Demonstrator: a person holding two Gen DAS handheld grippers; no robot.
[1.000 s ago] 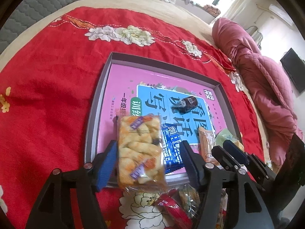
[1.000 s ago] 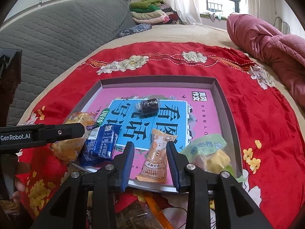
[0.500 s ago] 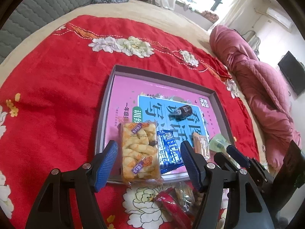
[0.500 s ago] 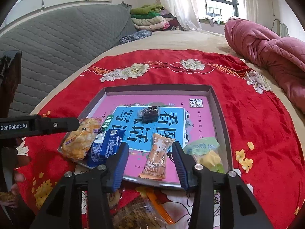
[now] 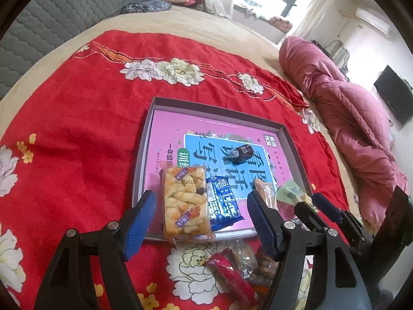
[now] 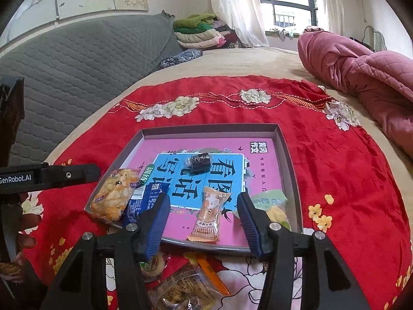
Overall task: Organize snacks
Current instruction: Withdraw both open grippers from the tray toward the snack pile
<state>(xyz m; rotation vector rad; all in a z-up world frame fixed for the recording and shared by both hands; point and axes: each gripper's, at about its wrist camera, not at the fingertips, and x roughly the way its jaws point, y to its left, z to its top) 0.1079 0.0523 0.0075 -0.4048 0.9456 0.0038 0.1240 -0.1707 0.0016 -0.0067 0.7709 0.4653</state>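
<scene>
A grey-rimmed tray (image 5: 140,160) with a pink and blue printed floor lies on the red cloth. A yellow biscuit pack (image 5: 184,201) rests over the tray's near rim beside a blue pack (image 5: 223,201). A dark candy (image 5: 241,152) sits mid-tray. My left gripper (image 5: 200,206) hovers above the yellow pack, jaws opening, pads touching nothing. My right gripper (image 6: 202,204) hangs over an orange packet (image 6: 209,214) lying flat in the tray (image 6: 284,155). Its jaws are opening and stand apart from the packet. A green packet (image 6: 271,202) lies to its right.
Loose snacks lie on the cloth in front of the tray: a red packet (image 5: 229,273) and clear-wrapped ones (image 6: 180,286). A pink quilt (image 6: 361,77) is heaped at the right. A grey padded headboard (image 6: 77,64) rises at the left. A hand (image 6: 23,240) shows at the left edge.
Both grippers have drawn up and back from the tray. The right jaws have spread wide around the orange packet. The yellow pack now lies lower, on the tray's near rim.
</scene>
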